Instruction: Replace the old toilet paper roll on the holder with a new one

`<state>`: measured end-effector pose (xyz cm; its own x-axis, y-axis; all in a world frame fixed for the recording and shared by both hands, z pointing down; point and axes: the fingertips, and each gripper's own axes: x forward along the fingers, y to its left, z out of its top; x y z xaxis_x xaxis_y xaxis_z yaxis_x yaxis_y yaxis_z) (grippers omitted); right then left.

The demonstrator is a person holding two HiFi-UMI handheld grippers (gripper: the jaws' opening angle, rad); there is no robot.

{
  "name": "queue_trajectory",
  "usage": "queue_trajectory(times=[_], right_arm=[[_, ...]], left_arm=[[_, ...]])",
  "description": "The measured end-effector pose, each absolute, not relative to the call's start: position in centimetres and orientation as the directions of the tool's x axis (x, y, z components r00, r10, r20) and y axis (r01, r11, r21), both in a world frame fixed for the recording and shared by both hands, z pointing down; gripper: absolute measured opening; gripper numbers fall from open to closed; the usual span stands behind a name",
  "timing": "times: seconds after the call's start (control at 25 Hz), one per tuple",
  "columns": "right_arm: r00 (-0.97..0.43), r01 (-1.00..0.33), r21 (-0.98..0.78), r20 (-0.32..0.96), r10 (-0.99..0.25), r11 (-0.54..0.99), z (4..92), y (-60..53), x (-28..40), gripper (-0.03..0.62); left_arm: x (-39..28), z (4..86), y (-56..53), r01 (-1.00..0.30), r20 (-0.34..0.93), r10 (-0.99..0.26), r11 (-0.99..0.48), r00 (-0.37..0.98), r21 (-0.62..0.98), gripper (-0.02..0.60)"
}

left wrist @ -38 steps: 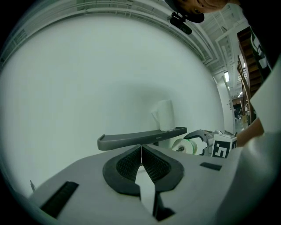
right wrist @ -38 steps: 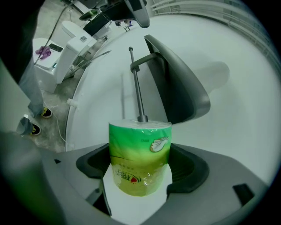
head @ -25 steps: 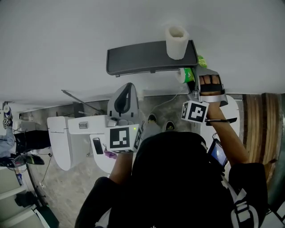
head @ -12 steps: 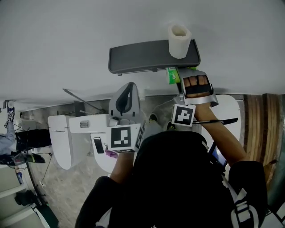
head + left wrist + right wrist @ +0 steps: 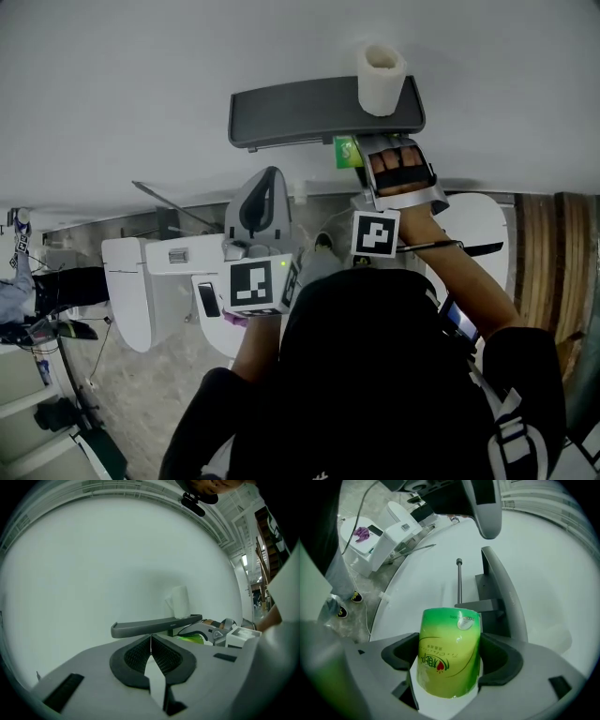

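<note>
Leftward under the grey shelf (image 5: pixel 300 112) has gone the right gripper (image 5: pixel 450 663), clamped on the green-wrapped new roll (image 5: pixel 345 152). I'd say this is the fitting step: the bare rod (image 5: pixel 459 581) lies just ahead, so the roll's core must line up with it. A white roll (image 5: pixel 382 80) stands on the shelf. The left gripper (image 5: pixel 151 656) hangs closed, empty.

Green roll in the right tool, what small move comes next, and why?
Probably carry the green roll toward the free end of the rod under the holder. The right tool is clamped on it and the rod is bare, so the roll could then thread on.
</note>
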<state>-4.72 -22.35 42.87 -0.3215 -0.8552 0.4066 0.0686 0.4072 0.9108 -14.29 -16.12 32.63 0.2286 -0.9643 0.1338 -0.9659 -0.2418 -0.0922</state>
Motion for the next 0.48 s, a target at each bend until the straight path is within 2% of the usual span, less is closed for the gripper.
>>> queue_trajectory(times=[0.24, 0.48], right_arm=[[-0.458, 0.065, 0.902, 0.406, -0.791, 0.426, 41.4, -19.8, -5.3, 0.403], [-0.646, 0.005, 0.854, 0.4, -0.65, 0.52, 37.5, -16.0, -6.1, 0.403]], left_arm=[[-13.5, 32.6, -16.4, -0.959, 0.133, -0.958, -0.266, 0.253, -0.093, 0.023], [-12.4, 32.7, -16.5, -0.956, 0.13, -0.954, -0.281, 0.269, -0.085, 0.023]])
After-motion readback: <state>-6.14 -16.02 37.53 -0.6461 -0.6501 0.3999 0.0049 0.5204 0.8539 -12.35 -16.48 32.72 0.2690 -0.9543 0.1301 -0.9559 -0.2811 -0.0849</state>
